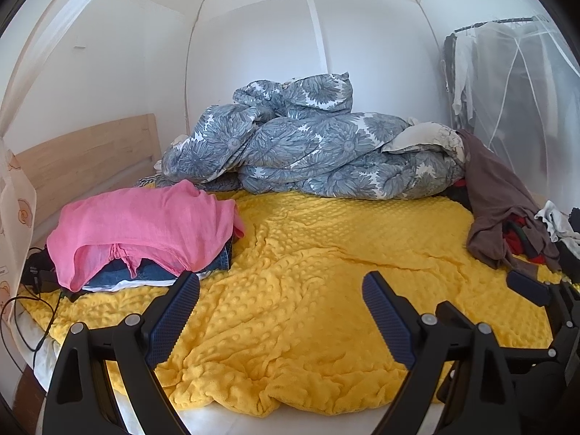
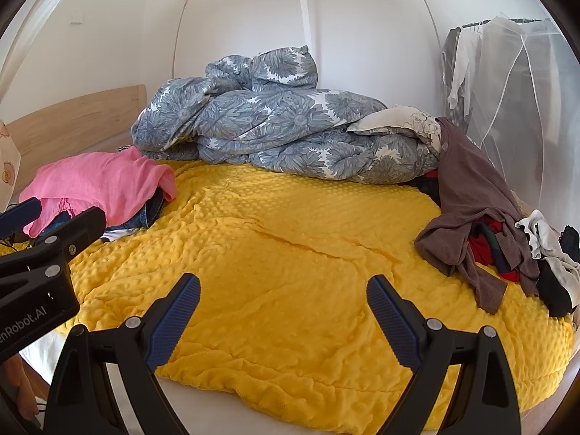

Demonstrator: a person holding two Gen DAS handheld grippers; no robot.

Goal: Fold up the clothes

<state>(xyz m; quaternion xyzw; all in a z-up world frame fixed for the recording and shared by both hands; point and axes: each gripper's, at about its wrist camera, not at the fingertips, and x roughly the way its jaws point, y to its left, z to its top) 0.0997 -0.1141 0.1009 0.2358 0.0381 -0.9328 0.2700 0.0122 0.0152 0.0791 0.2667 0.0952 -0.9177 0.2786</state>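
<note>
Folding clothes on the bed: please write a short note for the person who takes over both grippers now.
Left gripper: open, holds nothing, over the yellow blanket.
Right gripper: open, holds nothing, over the same blanket.
Done, as it looks: a stack at the left with the pink garment on top and denim below.
Left: the loose heap at the right, with the brown garment on top and red, white and black pieces beneath.
The floral duvet lies bunched at the back.

Bed (image 2: 203, 398) with yellow dimpled blanket (image 2: 290, 272); pink-topped stack (image 2: 101, 181) left, grey floral duvet (image 2: 275, 123) upper centre, clothes pile (image 2: 485, 239) right.
</note>
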